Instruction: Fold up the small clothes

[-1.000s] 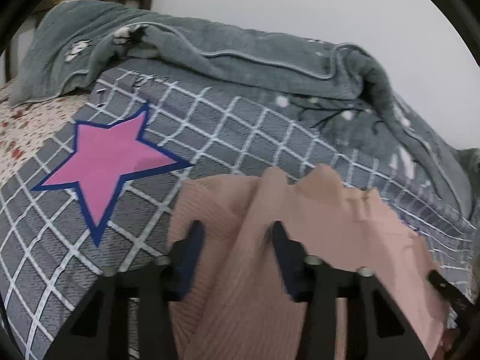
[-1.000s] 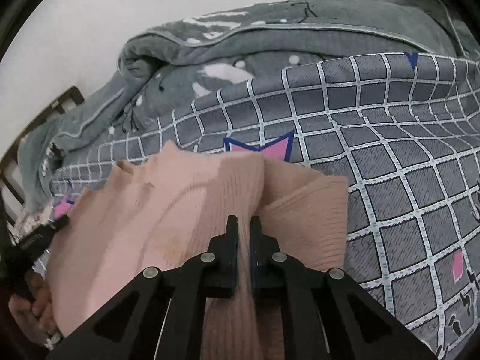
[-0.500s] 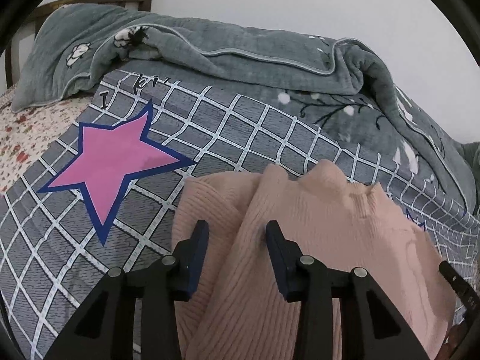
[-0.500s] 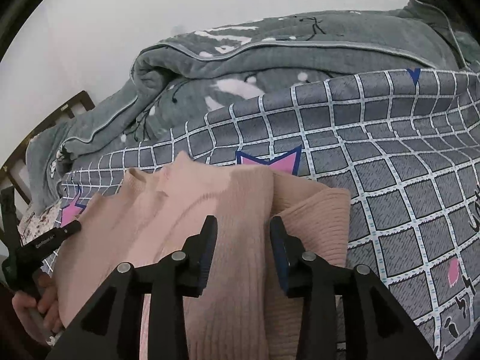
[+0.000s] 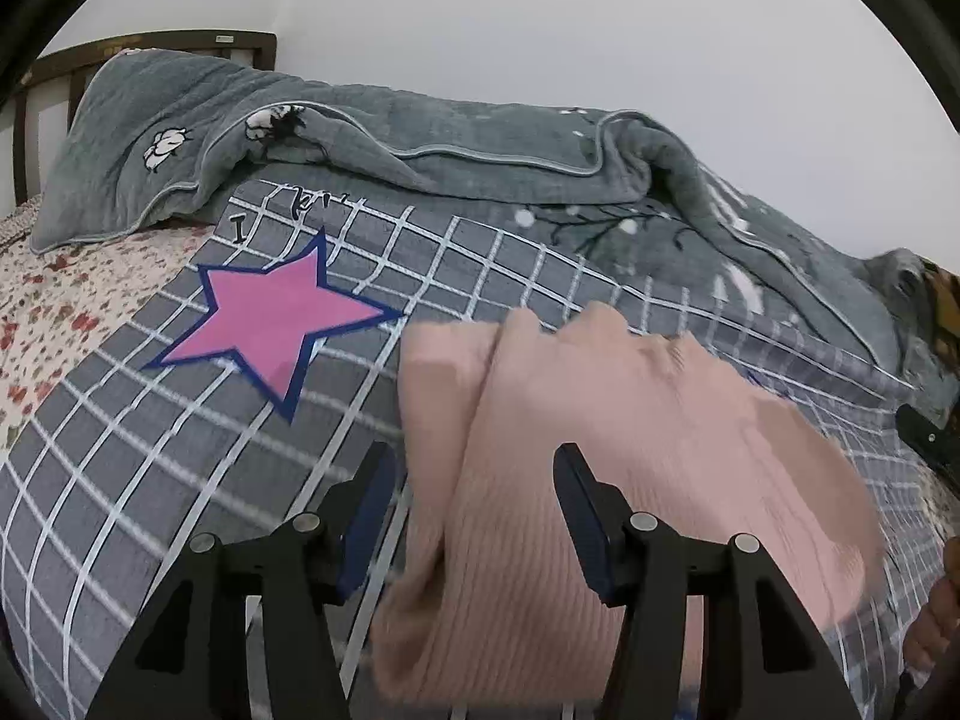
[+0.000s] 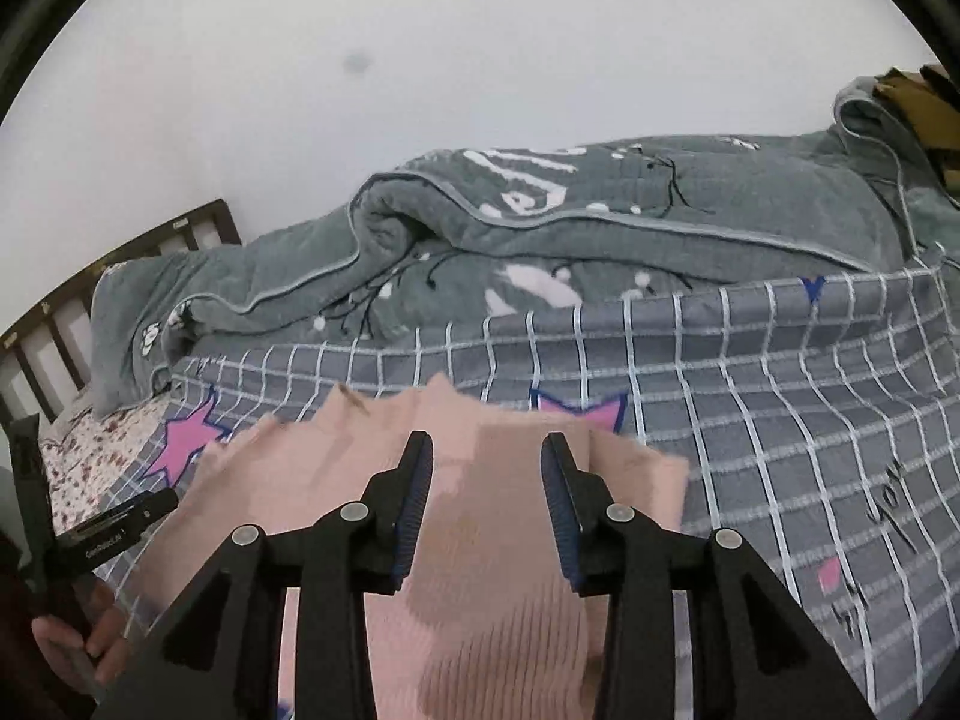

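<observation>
A pink ribbed sweater point(image 5: 630, 450) lies folded on the grey checked bedspread point(image 5: 180, 510). My left gripper point(image 5: 474, 480) hovers over the sweater's left edge with its jaws opening. The sweater's edge lies below the gap and neither pad presses on it; the left finger point(image 5: 372, 498) is over the bedspread. In the right wrist view the sweater point(image 6: 480, 630) fills the lower middle. My right gripper point(image 6: 486, 474) stands open above it, holding nothing. A hand point(image 6: 78, 642) holds the left gripper's body point(image 6: 114, 531) at the left edge.
A bunched grey quilt point(image 5: 480, 168) runs along the back against the white wall. A dark wooden headboard point(image 5: 150, 54) and a floral sheet point(image 5: 72, 300) are at the left. A pink star point(image 5: 270, 318) is printed on the bedspread left of the sweater.
My right gripper went from shut on the sweater's fold to open and lifted away. My left gripper's jaws widened and it shifted left off the sweater, which now lies released.
</observation>
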Demonstrator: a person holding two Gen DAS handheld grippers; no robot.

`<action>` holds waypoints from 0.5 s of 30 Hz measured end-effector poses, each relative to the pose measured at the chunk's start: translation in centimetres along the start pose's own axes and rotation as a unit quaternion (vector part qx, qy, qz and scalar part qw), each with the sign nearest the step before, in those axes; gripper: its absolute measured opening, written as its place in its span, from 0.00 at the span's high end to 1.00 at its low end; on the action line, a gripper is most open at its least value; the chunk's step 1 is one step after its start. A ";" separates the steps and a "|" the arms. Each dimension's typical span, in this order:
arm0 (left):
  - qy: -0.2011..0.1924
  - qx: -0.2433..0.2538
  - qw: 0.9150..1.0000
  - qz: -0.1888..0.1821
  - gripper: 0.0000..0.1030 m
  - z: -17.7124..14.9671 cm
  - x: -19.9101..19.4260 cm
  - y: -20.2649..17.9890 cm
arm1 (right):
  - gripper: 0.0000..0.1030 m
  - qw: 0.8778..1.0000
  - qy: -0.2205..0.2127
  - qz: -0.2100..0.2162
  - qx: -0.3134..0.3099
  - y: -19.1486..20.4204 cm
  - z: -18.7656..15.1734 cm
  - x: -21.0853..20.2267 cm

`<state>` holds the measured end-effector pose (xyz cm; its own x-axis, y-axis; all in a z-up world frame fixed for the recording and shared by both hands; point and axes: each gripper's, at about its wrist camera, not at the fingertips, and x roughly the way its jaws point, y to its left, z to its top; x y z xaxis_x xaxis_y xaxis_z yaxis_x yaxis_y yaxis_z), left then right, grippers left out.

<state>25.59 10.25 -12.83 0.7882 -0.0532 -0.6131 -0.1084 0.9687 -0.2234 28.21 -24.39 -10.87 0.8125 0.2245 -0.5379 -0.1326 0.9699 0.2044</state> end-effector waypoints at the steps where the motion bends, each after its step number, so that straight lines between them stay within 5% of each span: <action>1: 0.002 0.003 1.000 -0.004 0.47 -0.4 -0.4 0.2 | 0.61 1.000 0.006 -0.002 -0.002 0.0 -0.6 -0.8; 7: 0.046 -0.044 0.997 -0.034 0.47 -2.6 -1.3 2.4 | 0.57 0.998 0.036 -0.049 -0.009 -1.8 -4.9 -4.1; 12: 0.065 -0.078 0.994 -0.048 0.47 -3.9 -1.7 4.5 | 0.56 0.996 0.071 -0.042 0.018 -3.3 -7.9 -5.2; 15: 0.071 -0.103 0.988 -0.089 0.47 -4.1 -1.6 5.2 | 0.56 0.995 0.087 -0.032 0.029 -3.4 -9.0 -4.8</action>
<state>21.26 14.40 -16.14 0.7151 -0.2657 -0.6465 -0.1078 0.8720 -0.4775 19.70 -27.88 -16.31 0.7070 0.1812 -0.6836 -0.0480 0.9767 0.2092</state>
